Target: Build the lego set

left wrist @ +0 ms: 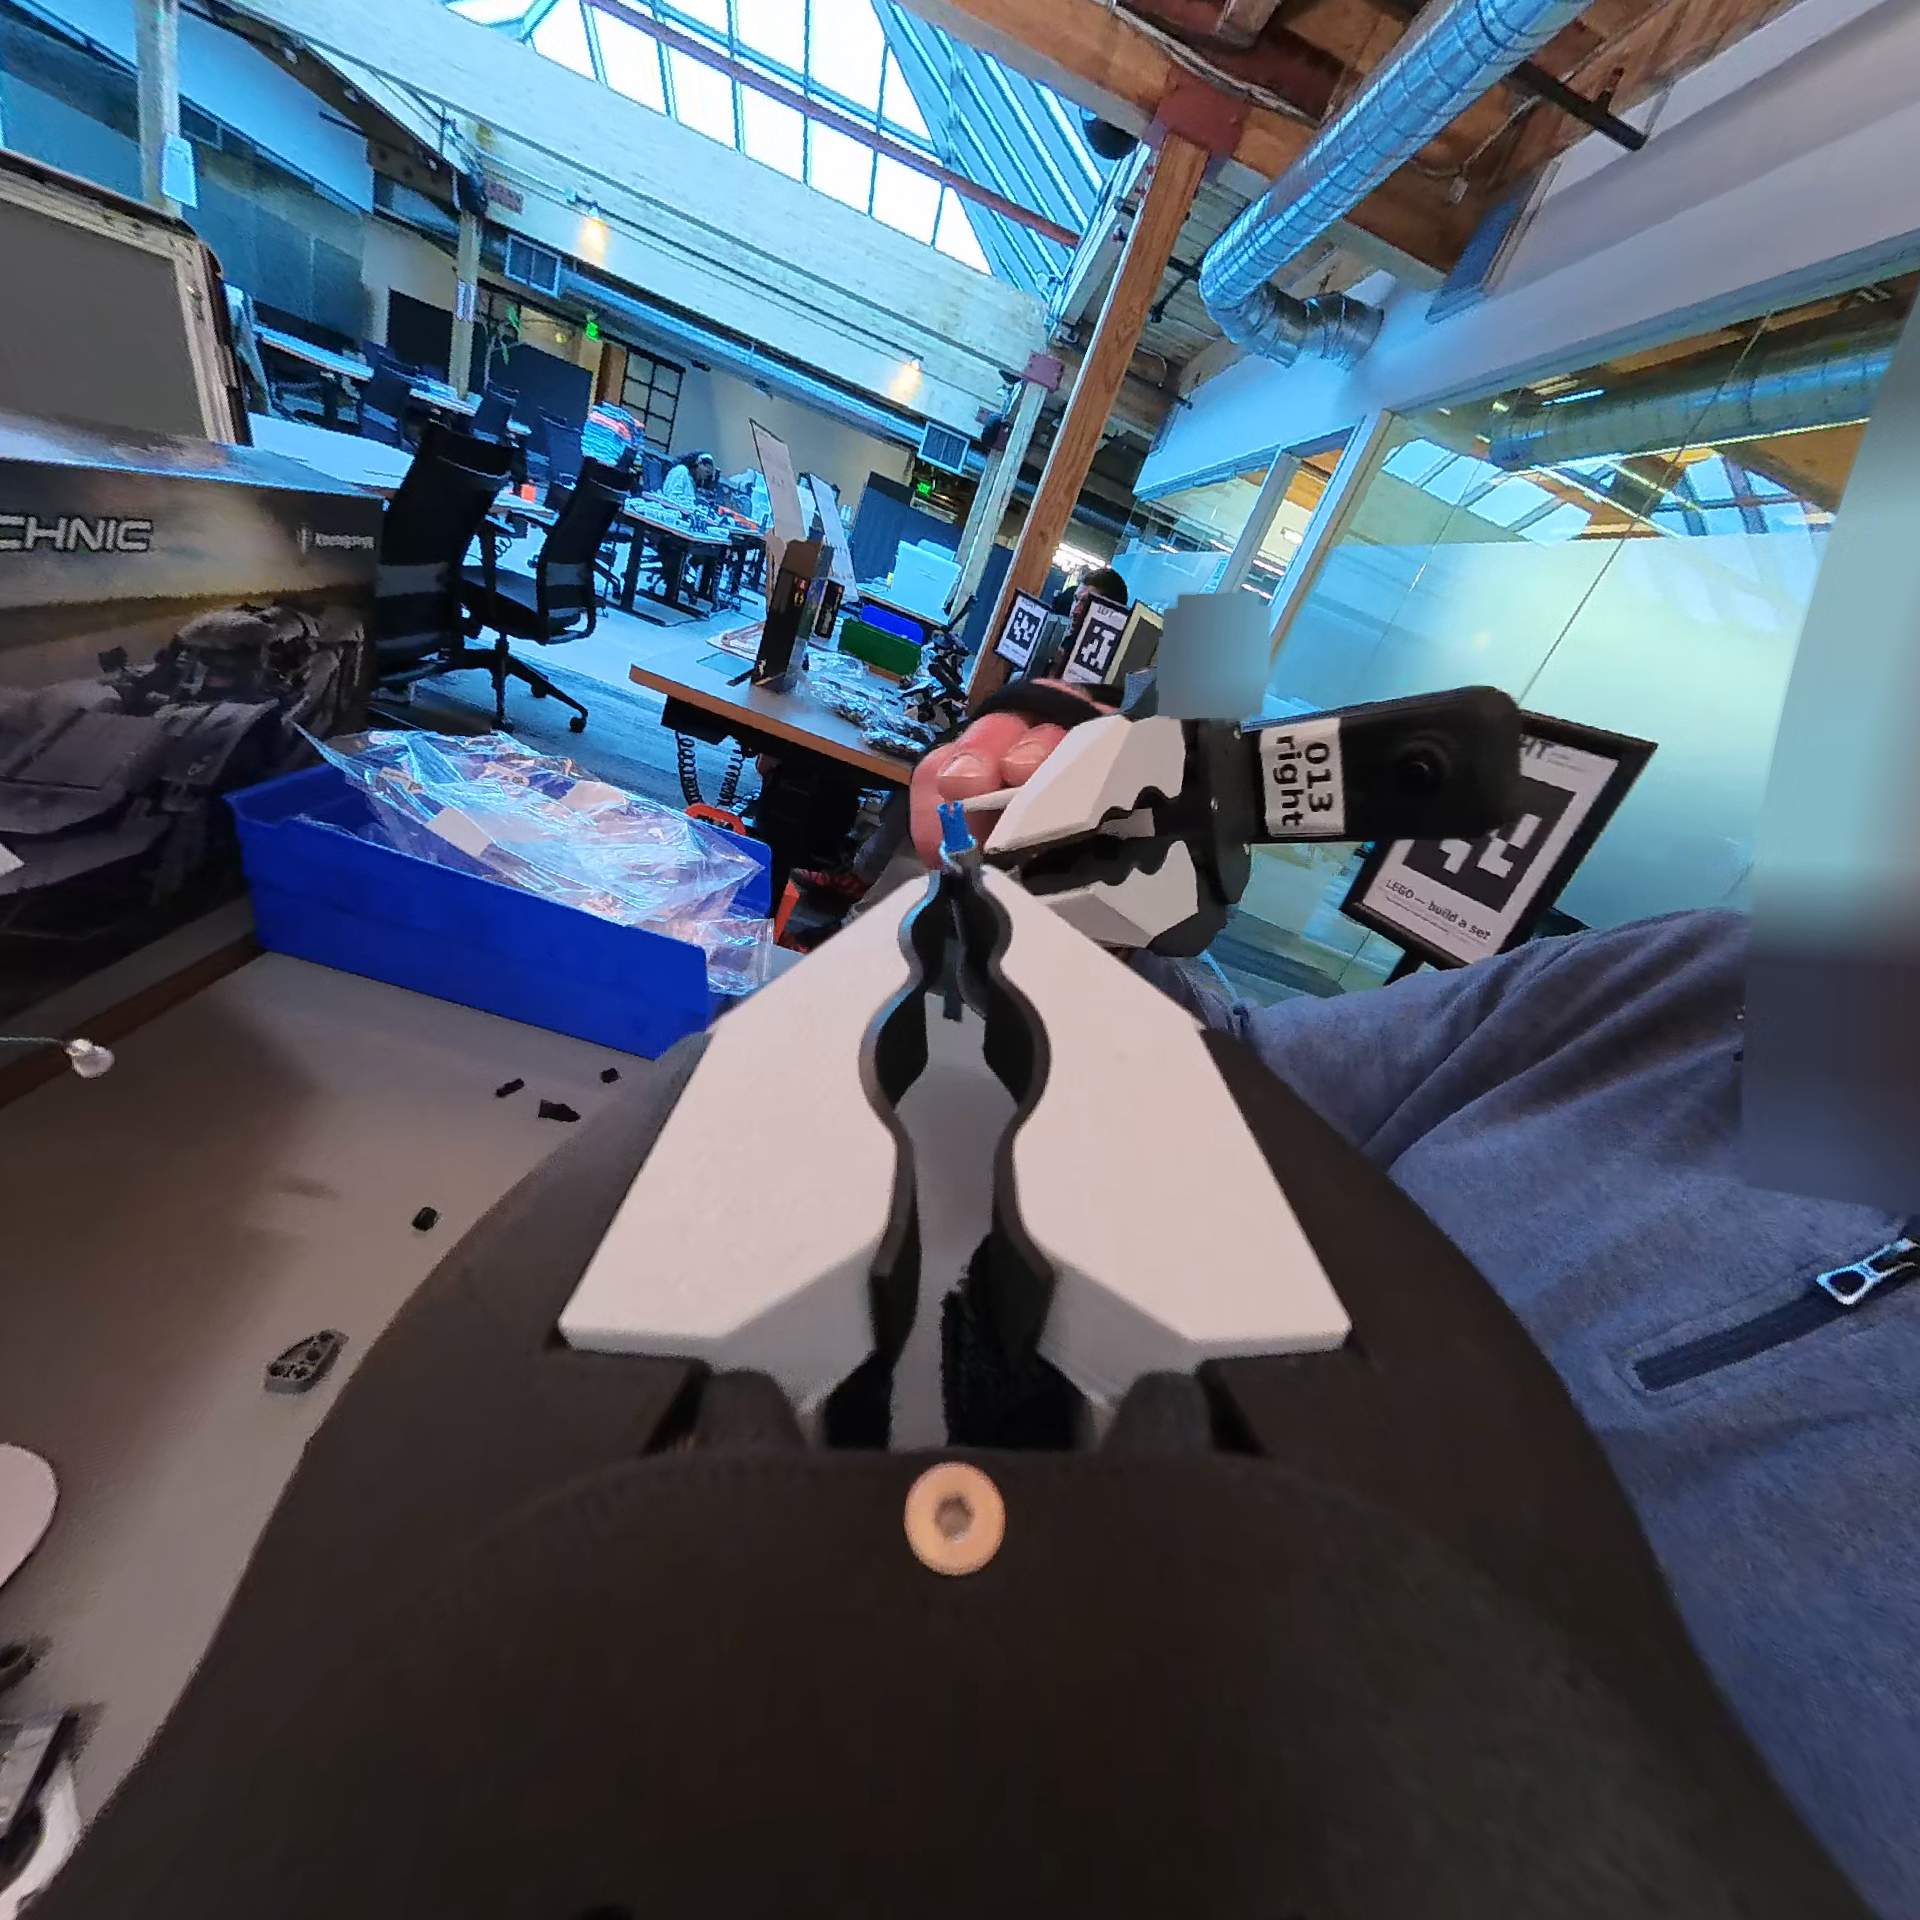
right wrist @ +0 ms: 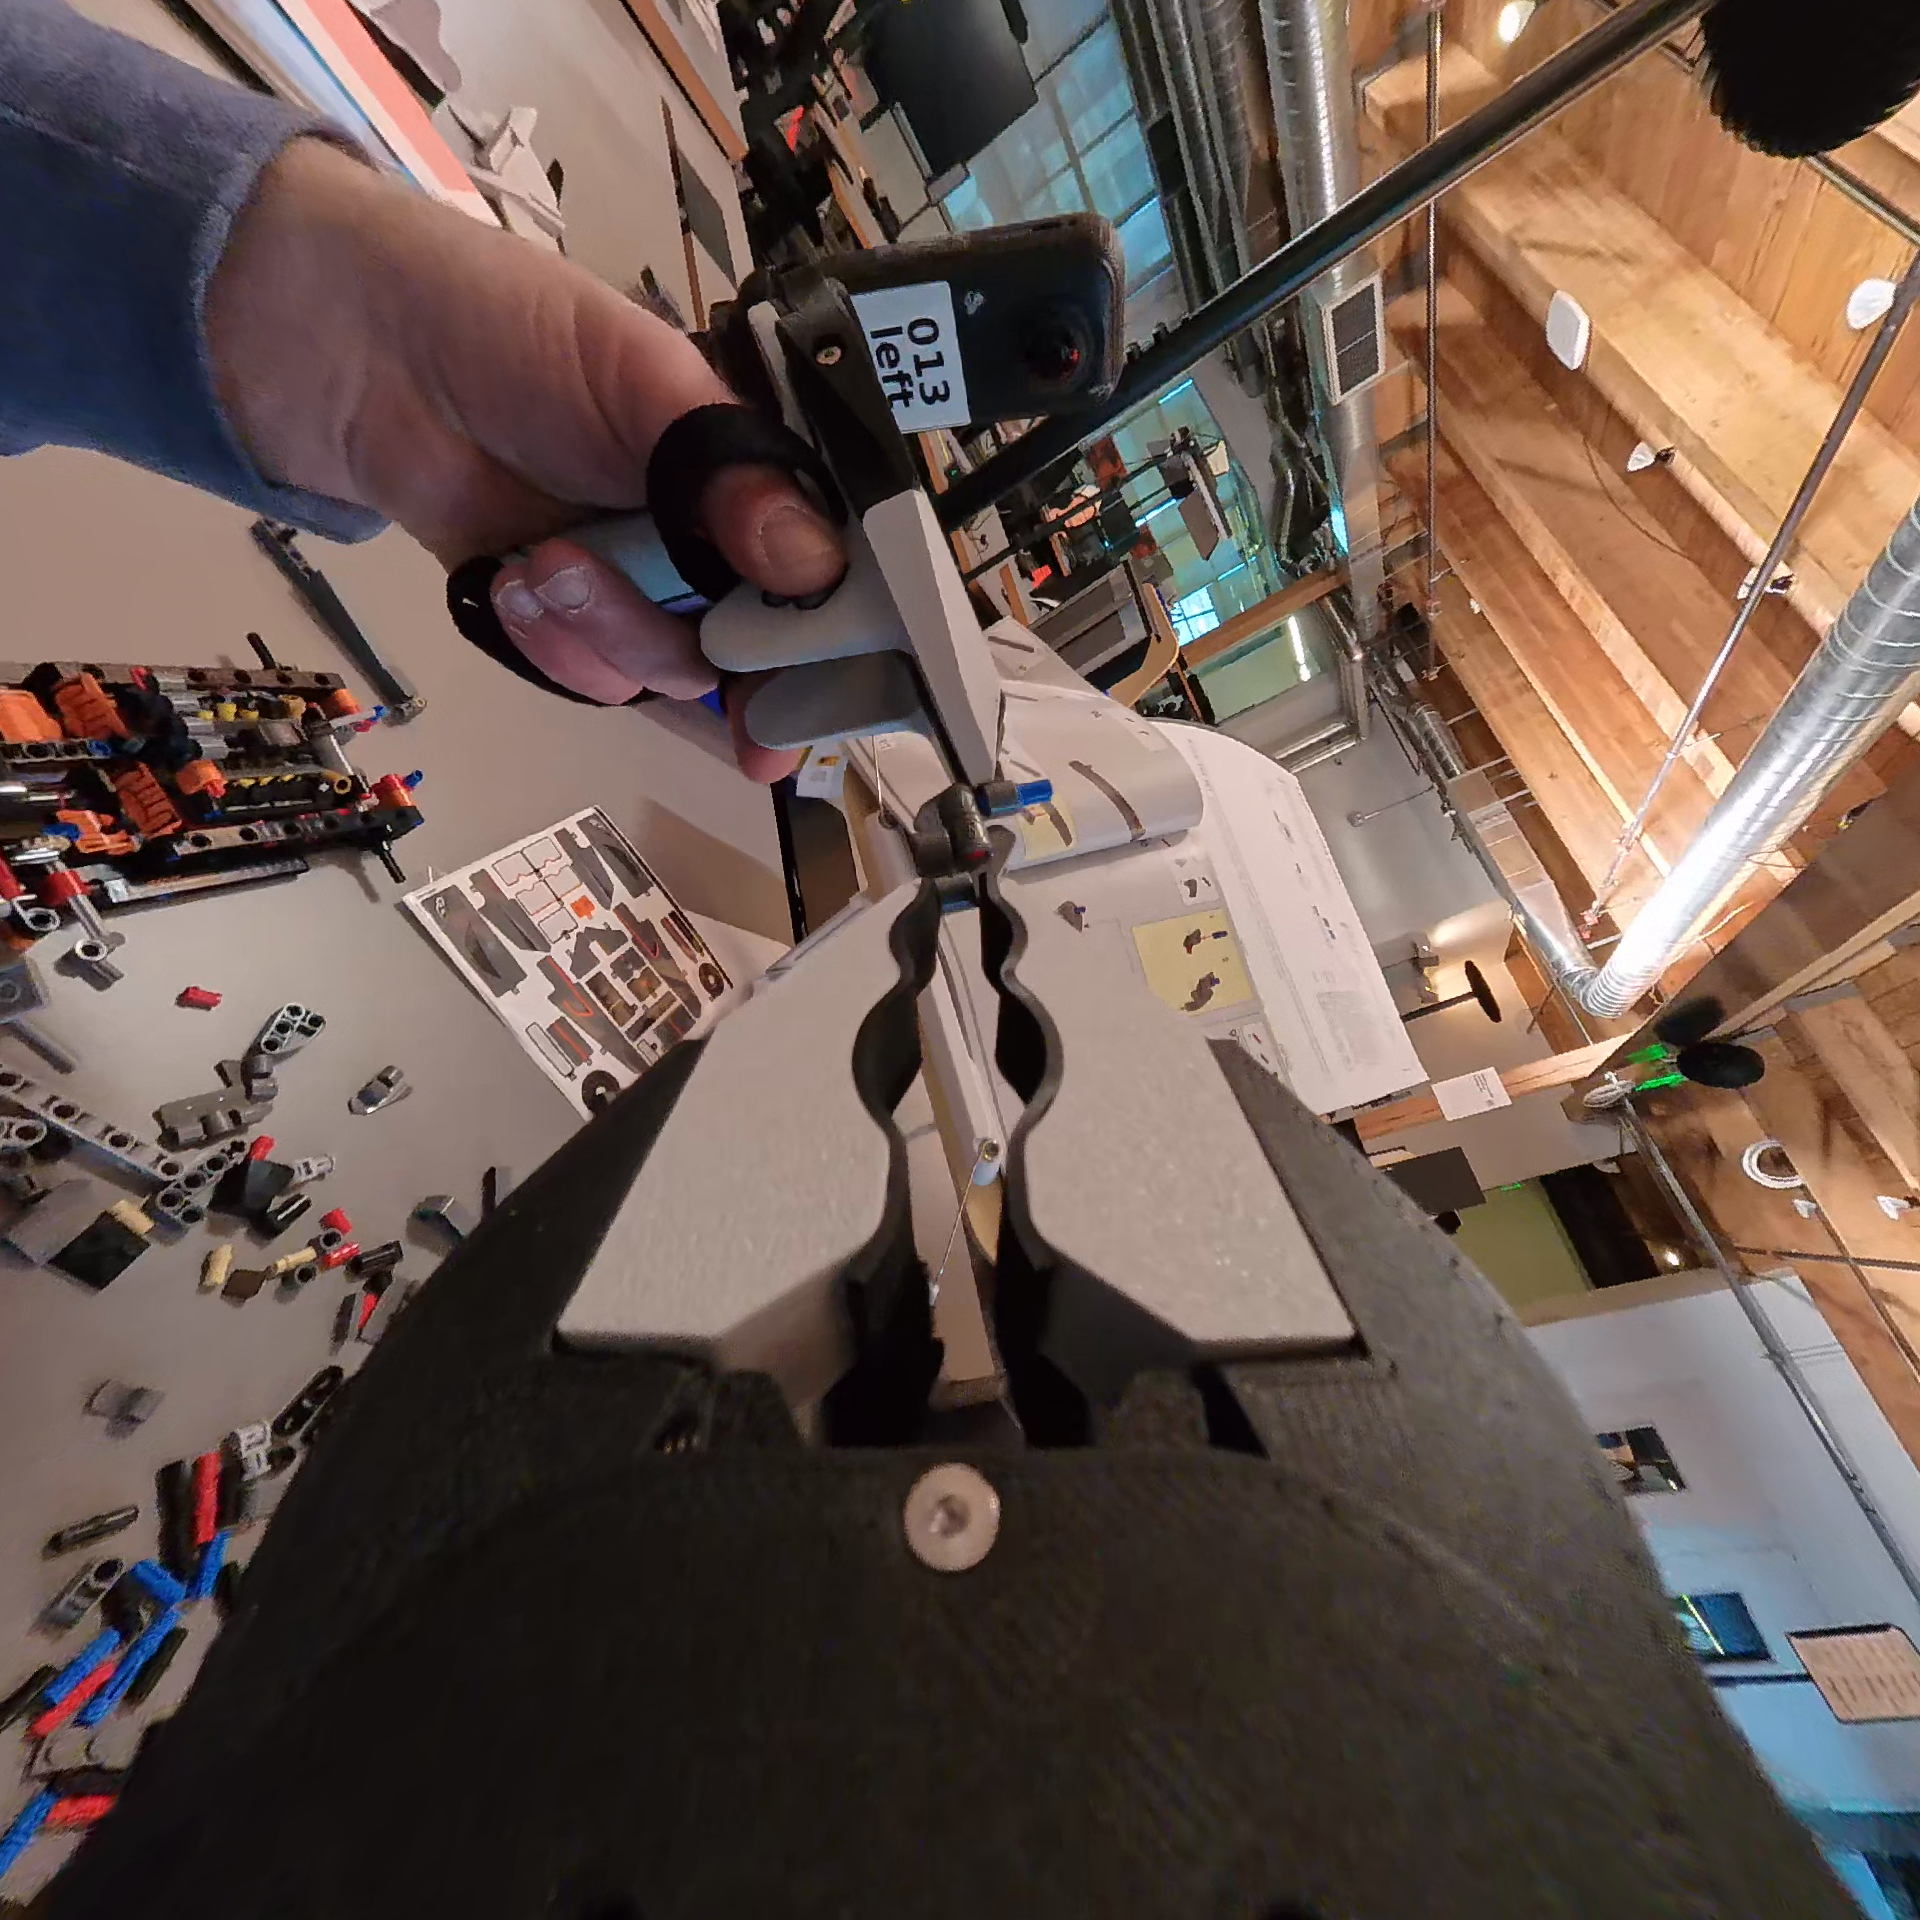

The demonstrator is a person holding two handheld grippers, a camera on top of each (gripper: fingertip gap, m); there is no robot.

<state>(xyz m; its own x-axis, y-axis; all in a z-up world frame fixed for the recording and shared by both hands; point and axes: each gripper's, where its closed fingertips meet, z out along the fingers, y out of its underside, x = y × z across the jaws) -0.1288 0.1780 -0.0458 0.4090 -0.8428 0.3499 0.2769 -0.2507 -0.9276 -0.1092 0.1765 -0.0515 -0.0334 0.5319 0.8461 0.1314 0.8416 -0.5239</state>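
Observation:
In the right wrist view my right gripper point(right wrist: 958, 896) is shut on a small dark grey connector point(right wrist: 951, 831), held in the air above the table. A blue pin point(right wrist: 1016, 795) sticks out of its top end. My left gripper point(right wrist: 979, 774) comes down from above and its tips pinch at that pin. In the left wrist view my left gripper point(left wrist: 958, 883) is shut, with the blue pin point(left wrist: 948, 828) poking out past its tips. The right gripper point(left wrist: 997, 840) meets it from the right. The connector is mostly hidden there.
A partly built black and orange model point(right wrist: 177, 769) lies on the grey table point(right wrist: 468, 675), with many loose pieces point(right wrist: 239, 1195), a sticker sheet point(right wrist: 582, 956) and an open instruction booklet point(right wrist: 1247, 935). A blue bin point(left wrist: 468, 935) with plastic bags and the set's box point(left wrist: 177, 644) stand at the left. Both grippers' tips are close together, under 4 cm apart.

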